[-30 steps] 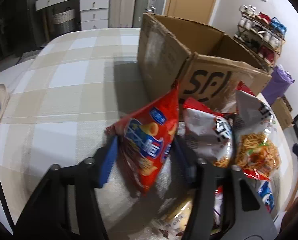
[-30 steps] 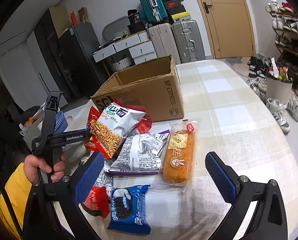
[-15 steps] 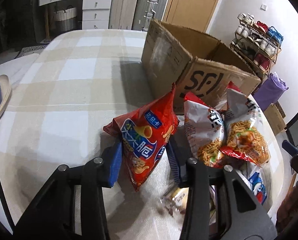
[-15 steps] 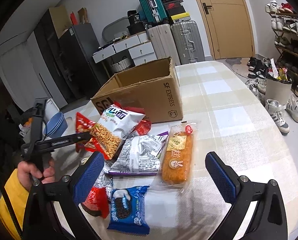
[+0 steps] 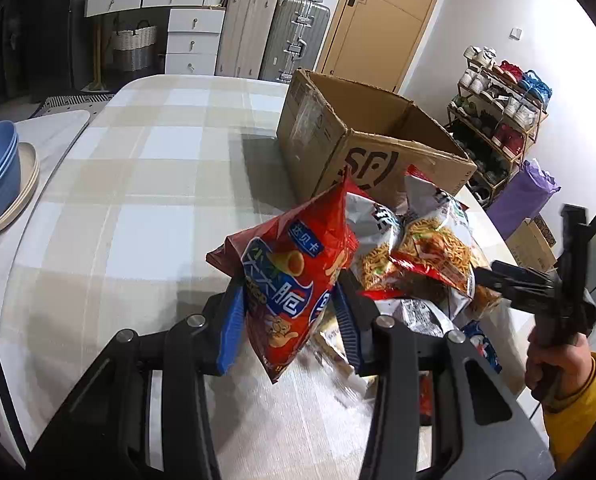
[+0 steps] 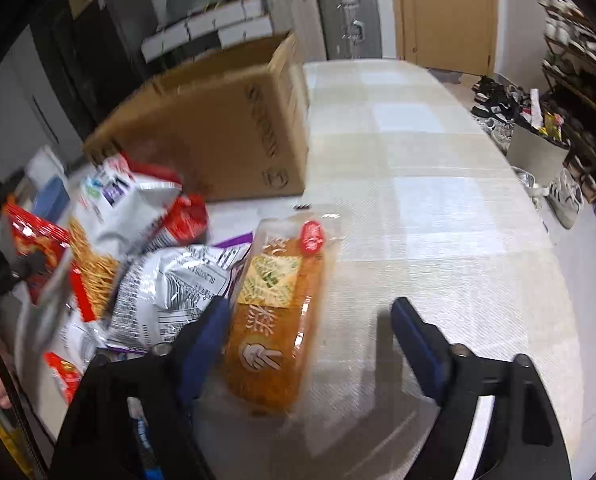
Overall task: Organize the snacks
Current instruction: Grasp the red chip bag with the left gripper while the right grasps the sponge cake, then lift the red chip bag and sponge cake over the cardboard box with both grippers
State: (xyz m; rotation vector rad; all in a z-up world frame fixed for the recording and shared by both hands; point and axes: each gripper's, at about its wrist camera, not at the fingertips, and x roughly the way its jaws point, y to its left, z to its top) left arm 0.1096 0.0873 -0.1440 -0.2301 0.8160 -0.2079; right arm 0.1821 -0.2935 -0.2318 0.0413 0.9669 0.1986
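Left wrist view: the left tool [image 5: 288,322] is clenched on the red chip bag [image 5: 294,280], pads pinching its lower half, the bag hanging clear of the counter [image 5: 130,200] in front of the open cardboard box [image 5: 362,148]. Judged light, soft and crinkly, its film slippery; a pinch across the flat body or the crimped seam suits it, and hard pressure would crush the chips. Beyond it to the right lie the noodle snack bags [image 5: 426,248], and the right tool [image 5: 482,274] shows at far right, held by a hand [image 5: 554,364] in a yellow sleeve. Against the earlier frame, the bag now sits higher off the checked cloth and the box appears further off. Right wrist view: the right tool [image 6: 310,332] is not yet gripping; its jaws are closing, with the orange bread packet [image 6: 274,312] between them, the left pad at its edge, the right pad well clear. The packet lies flat on the counter just right of the silver bag [image 6: 170,288], near the box [image 6: 226,128]. Judged soft and compressible in slick wrap; take it across the middle, gently. Compared with earlier, the tool has dropped closer over the packet and the jaws are narrower.
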